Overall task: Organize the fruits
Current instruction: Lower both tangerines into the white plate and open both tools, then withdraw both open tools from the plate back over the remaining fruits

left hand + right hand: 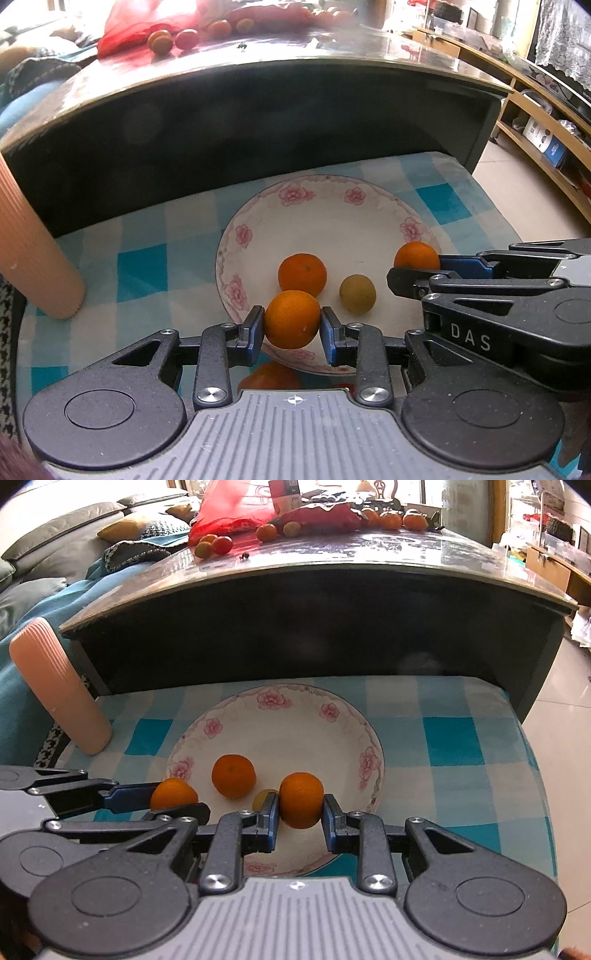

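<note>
A white plate with pink flowers lies on a blue checked cloth. On it rest one orange and a small yellow-green fruit, which the right wrist view half hides behind a finger. My left gripper is shut on a second orange just above the plate's near rim. My right gripper is shut on a third orange over the plate's right side.
A pink ribbed cylinder leans at the left of the cloth. Behind the plate rises a dark table with a glossy top carrying a red bag and several loose fruits. Wooden shelves stand at right.
</note>
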Motion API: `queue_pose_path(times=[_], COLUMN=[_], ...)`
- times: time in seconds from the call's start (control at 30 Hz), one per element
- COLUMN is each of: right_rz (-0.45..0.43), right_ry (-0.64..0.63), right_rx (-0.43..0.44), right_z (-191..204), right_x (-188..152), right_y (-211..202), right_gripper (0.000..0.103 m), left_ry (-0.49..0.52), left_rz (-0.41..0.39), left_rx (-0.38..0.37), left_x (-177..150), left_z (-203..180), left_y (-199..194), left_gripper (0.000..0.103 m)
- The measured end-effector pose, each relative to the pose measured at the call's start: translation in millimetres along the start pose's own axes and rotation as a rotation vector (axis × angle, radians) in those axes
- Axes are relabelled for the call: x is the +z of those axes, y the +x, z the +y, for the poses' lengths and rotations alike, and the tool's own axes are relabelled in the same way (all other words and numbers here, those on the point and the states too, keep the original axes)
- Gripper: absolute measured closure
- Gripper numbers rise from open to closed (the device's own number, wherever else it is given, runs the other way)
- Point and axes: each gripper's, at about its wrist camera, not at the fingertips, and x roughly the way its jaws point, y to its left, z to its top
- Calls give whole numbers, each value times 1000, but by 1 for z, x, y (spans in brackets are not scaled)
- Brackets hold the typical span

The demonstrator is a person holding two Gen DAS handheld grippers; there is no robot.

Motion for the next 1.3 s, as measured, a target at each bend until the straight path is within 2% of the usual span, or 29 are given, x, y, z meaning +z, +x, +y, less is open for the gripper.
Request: queue_pose_path(times=[0.2,0.47,0.83,1.3], right_rz=[11,25,14,12], right_ry=[7,22,28,0], right_rx=[13,7,4,-47], right_z=[-2,-7,-8,-2], right_x=[-1,0,1,-9], right_y=[6,10,7,-10], right_gripper=[60,60,58,58], left_ry=[-7,-16,-29,2], left_rz=[10,0,-21,-37], left_rx=[9,14,20,29], left_x=[-1,-1,-1,-4], left_z=[2,4,7,-1], left_y=[4,4,-1,-15], left_gripper=[62,51,44,43])
